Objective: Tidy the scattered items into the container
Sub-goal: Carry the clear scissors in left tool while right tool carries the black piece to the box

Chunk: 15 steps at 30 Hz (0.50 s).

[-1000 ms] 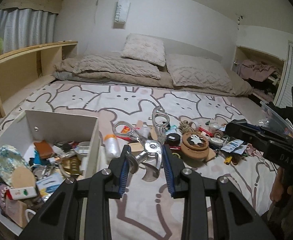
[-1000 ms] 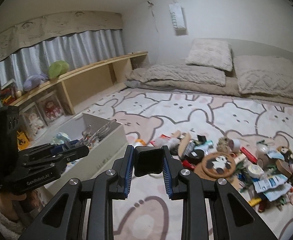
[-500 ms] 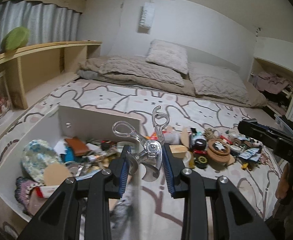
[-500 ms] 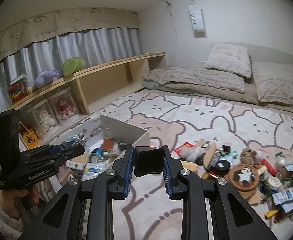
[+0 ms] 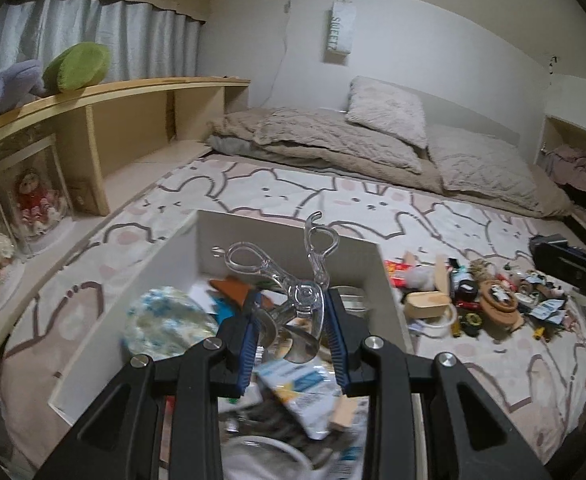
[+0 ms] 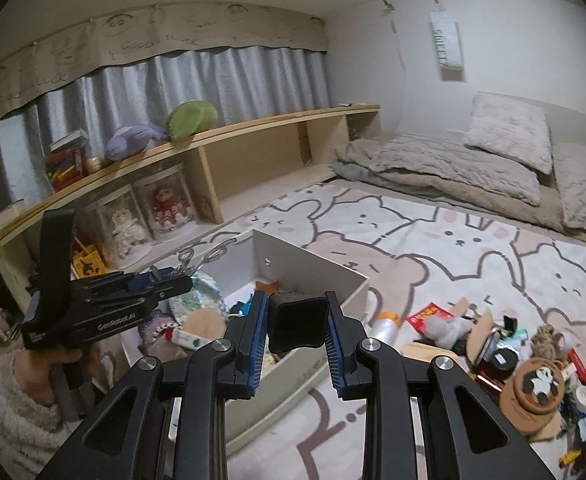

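We have swung left from the pile, so our left tool (image 5: 293,326), pinching the clear scissors (image 5: 293,276) handles-up, hangs over the white container (image 5: 285,232) at lower centre, while our right tool (image 6: 296,330), clamped on a black block (image 6: 298,322), trails just short of its near wall.

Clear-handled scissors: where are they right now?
The clear-handled scissors are clamped in the left gripper, held above the white box and its contents; the right wrist view shows them left of centre over the box's far side.
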Motion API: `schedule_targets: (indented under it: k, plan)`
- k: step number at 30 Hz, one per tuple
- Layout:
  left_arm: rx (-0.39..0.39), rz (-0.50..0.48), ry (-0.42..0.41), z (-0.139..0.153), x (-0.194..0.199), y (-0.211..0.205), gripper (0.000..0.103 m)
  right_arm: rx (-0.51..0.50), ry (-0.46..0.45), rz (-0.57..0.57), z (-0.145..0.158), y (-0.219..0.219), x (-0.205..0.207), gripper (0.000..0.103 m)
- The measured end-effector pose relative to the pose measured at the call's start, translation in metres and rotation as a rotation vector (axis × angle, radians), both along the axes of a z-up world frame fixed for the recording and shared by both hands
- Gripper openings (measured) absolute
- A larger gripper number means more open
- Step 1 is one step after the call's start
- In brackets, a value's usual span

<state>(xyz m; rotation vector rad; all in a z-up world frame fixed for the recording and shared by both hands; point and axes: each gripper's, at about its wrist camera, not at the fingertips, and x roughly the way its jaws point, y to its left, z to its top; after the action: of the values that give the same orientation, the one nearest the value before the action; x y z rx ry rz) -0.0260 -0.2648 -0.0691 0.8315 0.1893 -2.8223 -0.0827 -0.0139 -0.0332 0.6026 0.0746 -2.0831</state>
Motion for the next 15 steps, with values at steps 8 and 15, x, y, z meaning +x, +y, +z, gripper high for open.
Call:
schedule_targets:
  k: [8, 15]
  plan:
    - [0.016, 0.038, -0.053, -0.013, 0.000, -0.040, 0.031, 0.003, -0.033, 0.049, -0.003, -0.029, -0.003, 0.027]
    - [0.039, 0.015, -0.102, -0.031, -0.005, -0.052, 0.031, 0.010, -0.060, 0.079, -0.005, -0.056, -0.010, 0.027]
